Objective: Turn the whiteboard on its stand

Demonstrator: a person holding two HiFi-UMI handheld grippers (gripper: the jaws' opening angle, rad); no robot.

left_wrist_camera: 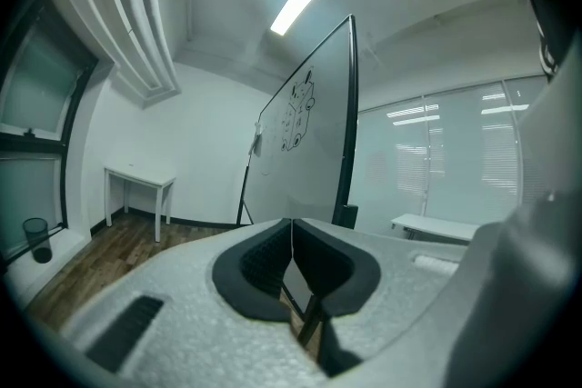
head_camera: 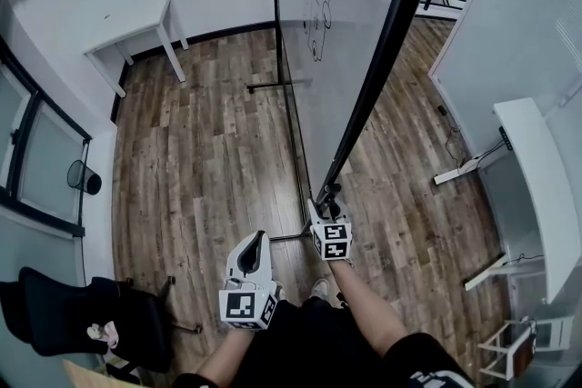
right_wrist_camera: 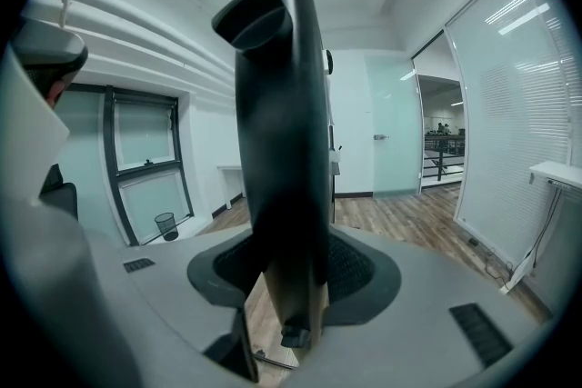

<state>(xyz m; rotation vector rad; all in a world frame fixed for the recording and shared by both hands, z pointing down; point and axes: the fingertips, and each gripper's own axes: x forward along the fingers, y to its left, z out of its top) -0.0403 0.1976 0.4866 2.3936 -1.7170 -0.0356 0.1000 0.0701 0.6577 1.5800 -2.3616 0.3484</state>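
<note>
The whiteboard [head_camera: 336,32] has small drawings on its white face and a black frame [head_camera: 382,59], and it hangs tilted on its thin black stand [head_camera: 289,104]. In the head view my right gripper [head_camera: 323,212] is at the board's near lower edge. The right gripper view shows that gripper [right_wrist_camera: 286,277] shut on the black frame [right_wrist_camera: 282,132], which fills the gap between the pads. My left gripper [head_camera: 255,245] hangs free to the left of the board, lower down and apart from it. Its pads [left_wrist_camera: 273,259] meet with nothing between them, and the whiteboard [left_wrist_camera: 305,150] stands ahead of it.
A white table [head_camera: 136,27] stands at the back left wall. A black wastebasket [head_camera: 84,178] sits by the left windows and a black chair [head_camera: 73,309] is at the near left. A white desk [head_camera: 532,186] runs along the right glass partition. The stand's foot bar [head_camera: 277,86] lies on the wooden floor.
</note>
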